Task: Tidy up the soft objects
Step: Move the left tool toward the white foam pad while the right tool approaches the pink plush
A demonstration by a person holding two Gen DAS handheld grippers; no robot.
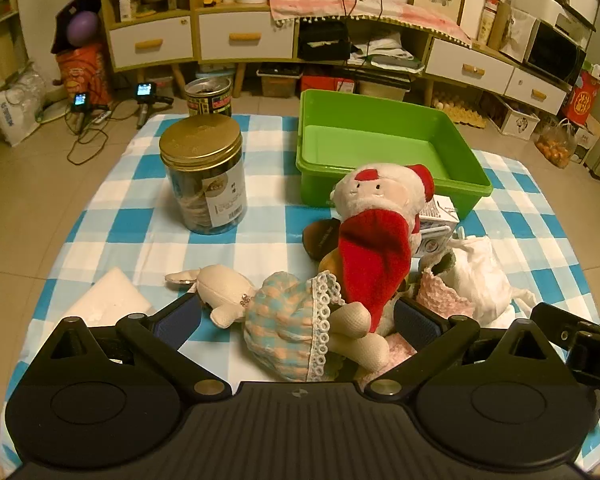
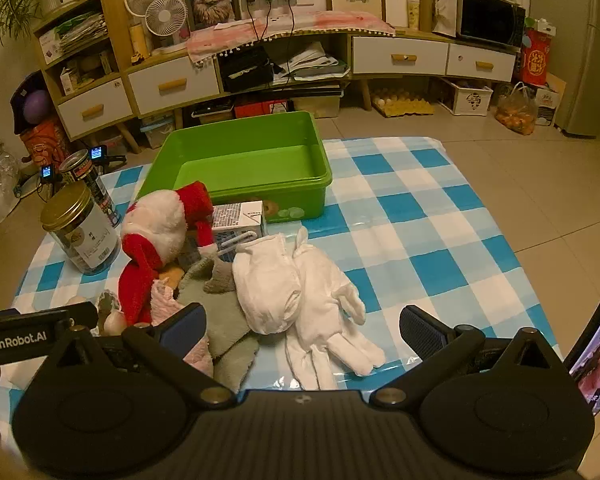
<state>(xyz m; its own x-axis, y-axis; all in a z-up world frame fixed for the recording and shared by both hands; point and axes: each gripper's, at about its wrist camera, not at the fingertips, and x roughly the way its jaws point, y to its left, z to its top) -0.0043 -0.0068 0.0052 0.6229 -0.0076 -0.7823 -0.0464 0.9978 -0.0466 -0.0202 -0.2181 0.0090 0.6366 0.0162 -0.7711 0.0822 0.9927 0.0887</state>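
Two grippers, left (image 1: 296, 318) and right (image 2: 302, 330), both spread wide over doll (image 1: 288, 320) and white gloves (image 2: 324, 312) near green bin (image 2: 236, 196).

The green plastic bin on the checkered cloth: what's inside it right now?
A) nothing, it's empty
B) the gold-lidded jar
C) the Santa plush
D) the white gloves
A. The green plastic bin shows only its bare floor, while the Santa plush, white gloves and gold-lidded jar all lie outside it on the checkered cloth.
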